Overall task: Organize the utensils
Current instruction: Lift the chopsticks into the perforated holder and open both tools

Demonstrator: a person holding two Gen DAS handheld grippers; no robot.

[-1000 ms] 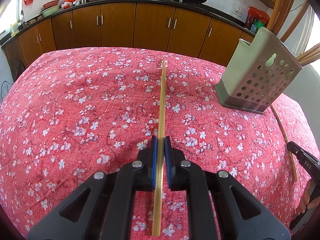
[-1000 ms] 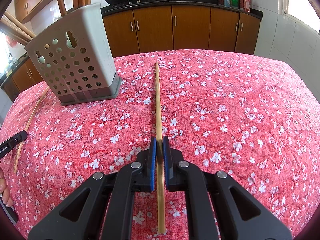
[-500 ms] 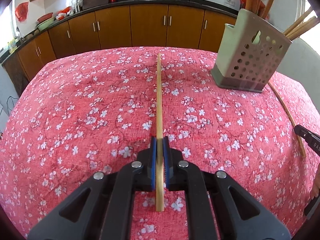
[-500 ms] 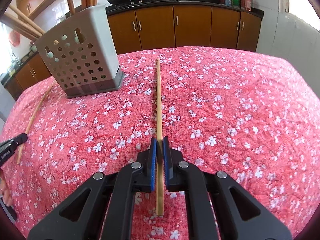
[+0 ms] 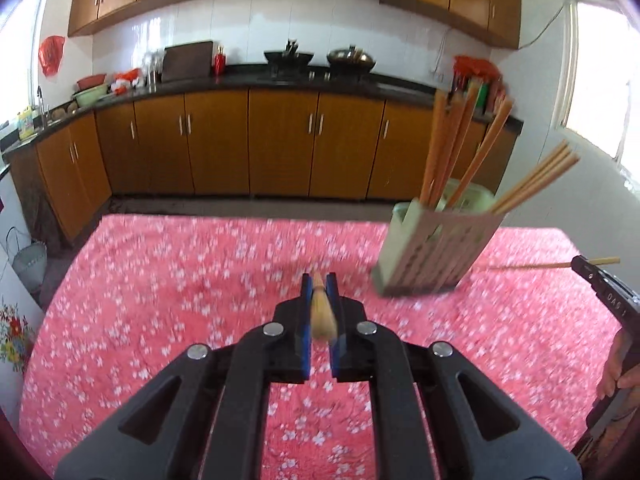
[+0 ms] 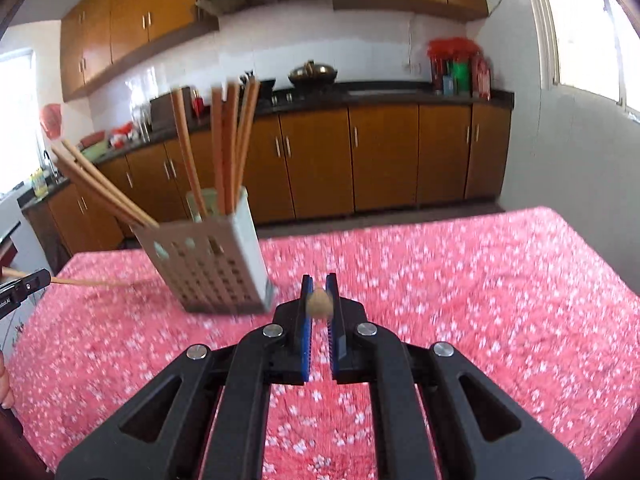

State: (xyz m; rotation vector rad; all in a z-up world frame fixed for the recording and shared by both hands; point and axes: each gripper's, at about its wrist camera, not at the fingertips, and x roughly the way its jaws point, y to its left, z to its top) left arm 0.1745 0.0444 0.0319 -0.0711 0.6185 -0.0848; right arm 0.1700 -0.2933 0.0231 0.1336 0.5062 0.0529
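My left gripper (image 5: 319, 280) pinches a pale wooden chopstick (image 5: 322, 314) between its blue pads (image 5: 305, 312), end-on to the camera and blurred. My right gripper (image 6: 319, 280) pinches a second chopstick (image 6: 319, 303) the same way, only its rounded end showing. Ahead and to the right of the left gripper, a perforated grey-green utensil holder (image 5: 434, 254) stands tilted on the red floral tablecloth (image 5: 180, 280), with more chopsticks (image 5: 452, 148) fanning from its top. From the right gripper, that holder (image 6: 212, 268) sits just ahead to the left, close beside the fingertips. Beyond the table, brown kitchen cabinets (image 6: 360, 160) line the wall under a dark counter with woks (image 5: 352, 60). The right gripper's tip (image 5: 600, 280) shows at the left camera's far right edge, chopstick through it.
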